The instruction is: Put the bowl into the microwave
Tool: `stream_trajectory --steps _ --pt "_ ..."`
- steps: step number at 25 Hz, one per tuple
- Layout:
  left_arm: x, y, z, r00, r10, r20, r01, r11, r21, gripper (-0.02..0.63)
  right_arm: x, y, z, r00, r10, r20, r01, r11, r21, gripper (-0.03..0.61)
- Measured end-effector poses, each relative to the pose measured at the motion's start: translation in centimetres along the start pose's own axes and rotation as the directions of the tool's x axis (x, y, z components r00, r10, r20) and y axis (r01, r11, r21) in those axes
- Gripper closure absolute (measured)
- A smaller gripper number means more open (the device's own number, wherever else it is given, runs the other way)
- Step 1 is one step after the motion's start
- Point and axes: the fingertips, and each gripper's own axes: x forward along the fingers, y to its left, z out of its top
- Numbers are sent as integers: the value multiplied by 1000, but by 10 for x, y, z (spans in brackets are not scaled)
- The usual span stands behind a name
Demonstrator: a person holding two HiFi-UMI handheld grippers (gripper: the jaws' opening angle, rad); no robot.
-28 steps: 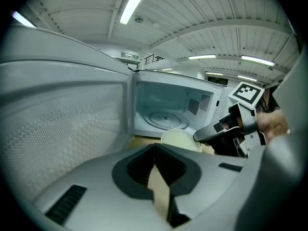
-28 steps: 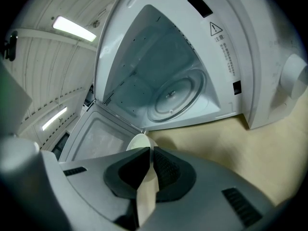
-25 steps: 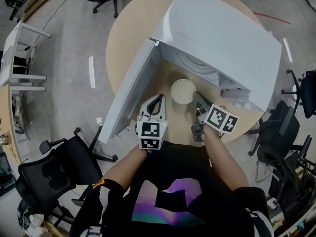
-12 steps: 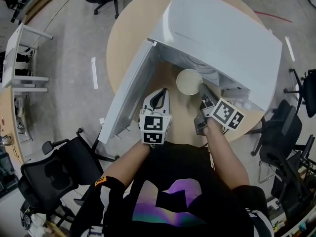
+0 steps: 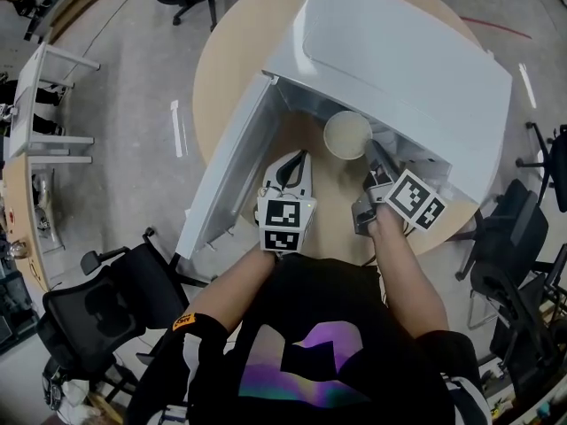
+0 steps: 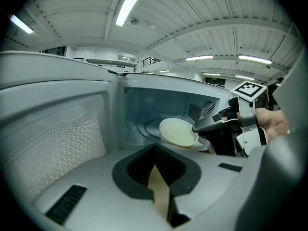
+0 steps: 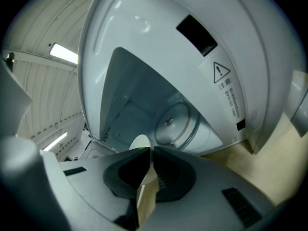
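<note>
The white microwave (image 5: 407, 60) stands on the round wooden table (image 5: 226, 69) with its door (image 5: 232, 171) swung open to the left. A pale bowl (image 5: 346, 135) hangs at the mouth of the cavity, with my right gripper (image 5: 374, 151) shut on its rim. In the right gripper view the bowl's edge (image 7: 139, 142) sits between the jaws, and the glass turntable (image 7: 173, 124) lies beyond it. The left gripper view shows the bowl (image 6: 178, 132) just in front of the cavity. My left gripper (image 5: 299, 158) is shut and empty, between the door and the bowl.
Black office chairs stand at the lower left (image 5: 97, 312) and at the right (image 5: 523, 237). A white desk (image 5: 44, 104) is on the far left. The table edge runs close under both grippers.
My right gripper has carried the bowl forward, from over the table to the microwave's opening. My left gripper has moved forward a little as well.
</note>
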Motion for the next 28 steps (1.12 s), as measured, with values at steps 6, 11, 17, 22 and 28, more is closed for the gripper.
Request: stream_trajectory --steps 6,11,17,22,28 --pt "13 0 8 1000 14 1 -14 1000 8 568 7 -4 8 999 9 32 -10 999 31 541" --pt "26 2 7 999 37 -24 -37 999 23 568 15 -9 17 998 15 65 -19 998 68 541" --pt "39 3 7 998 57 -36 -57 998 16 568 21 -16 25 995 21 102 -33 993 118 541" --pt "53 2 14 998 65 -19 -65 998 6 568 24 -18 30 991 15 131 -30 993 113 541" --pt "66 5 21 998 67 -14 -67 998 3 568 29 -19 37 982 1 189 -25 992 127 540"
